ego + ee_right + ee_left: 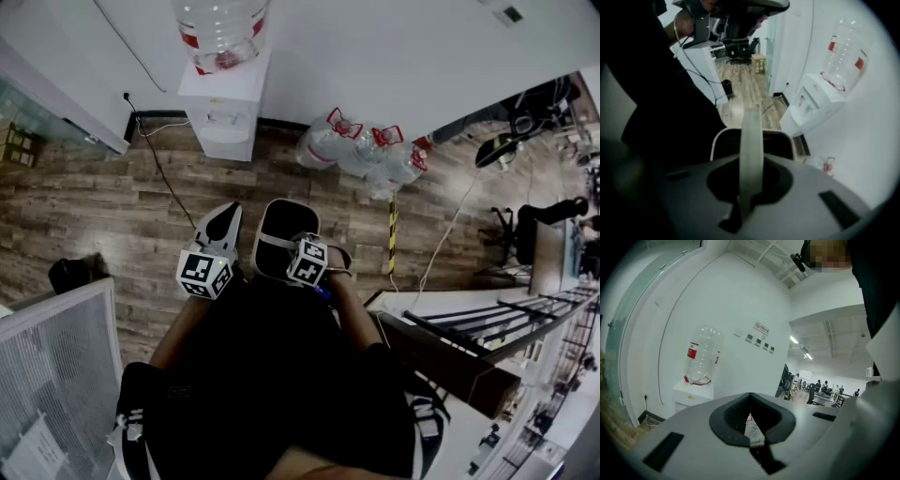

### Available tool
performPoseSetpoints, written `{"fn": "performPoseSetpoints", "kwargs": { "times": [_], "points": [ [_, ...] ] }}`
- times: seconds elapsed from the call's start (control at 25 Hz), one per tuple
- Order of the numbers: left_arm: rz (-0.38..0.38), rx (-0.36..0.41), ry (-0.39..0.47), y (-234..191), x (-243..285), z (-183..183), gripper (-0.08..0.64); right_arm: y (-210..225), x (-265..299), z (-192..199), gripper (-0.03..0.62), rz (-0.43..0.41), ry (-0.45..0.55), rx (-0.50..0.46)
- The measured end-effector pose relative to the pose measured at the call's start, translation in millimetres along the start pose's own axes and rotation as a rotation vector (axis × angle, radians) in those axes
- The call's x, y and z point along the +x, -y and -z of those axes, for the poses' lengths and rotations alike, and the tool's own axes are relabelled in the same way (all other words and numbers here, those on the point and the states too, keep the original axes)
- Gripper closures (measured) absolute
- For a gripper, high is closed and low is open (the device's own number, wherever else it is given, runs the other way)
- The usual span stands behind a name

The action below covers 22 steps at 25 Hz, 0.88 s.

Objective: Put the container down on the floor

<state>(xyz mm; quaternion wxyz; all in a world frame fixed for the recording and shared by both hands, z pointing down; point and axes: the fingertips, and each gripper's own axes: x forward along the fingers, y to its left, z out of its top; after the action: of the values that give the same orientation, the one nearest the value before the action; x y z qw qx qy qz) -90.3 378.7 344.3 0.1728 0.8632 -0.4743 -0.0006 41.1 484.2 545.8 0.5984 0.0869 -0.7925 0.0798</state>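
Looking down on a wood-plank floor (94, 216) that runs along a white wall (394, 47). Water dispenser (225, 117) stands against the wall with an upturned clear bottle (220, 33) on top. A black cable (161, 169) trails from the wall across the planks. Three clear jugs (366, 150) with red-and-white labels lie together at the wall base, right of the dispenser. White tabletop (441, 302) on the right, office chairs (525, 230) beyond it, partition (56, 375) at lower left. Container (281, 234) is a dark tub with a pale rim and rounded corners, directly in front of the person, between them and the dispenser. Inside is too dark to tell contents. Its pale handle (751, 140) arches over the opening. Right hand-held gripper (751, 164) points steeply down, clenched on that handle. Can't tell whether the tub's base touches the floor. Left hand-held gripper (222, 223) sits just beside the container on its left, roughly level, tips pressed together.
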Motion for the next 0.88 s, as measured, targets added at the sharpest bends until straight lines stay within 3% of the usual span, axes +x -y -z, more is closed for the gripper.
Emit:
{"fn": "performPoseSetpoints", "kwargs": {
  "times": [0.88],
  "points": [
    [-0.079, 0.033, 0.033, 31.7, 6.9, 8.0, 0.528, 10.9, 6.8, 21.9, 0.560, -0.006, 0.037, -0.007]
  ]
}}
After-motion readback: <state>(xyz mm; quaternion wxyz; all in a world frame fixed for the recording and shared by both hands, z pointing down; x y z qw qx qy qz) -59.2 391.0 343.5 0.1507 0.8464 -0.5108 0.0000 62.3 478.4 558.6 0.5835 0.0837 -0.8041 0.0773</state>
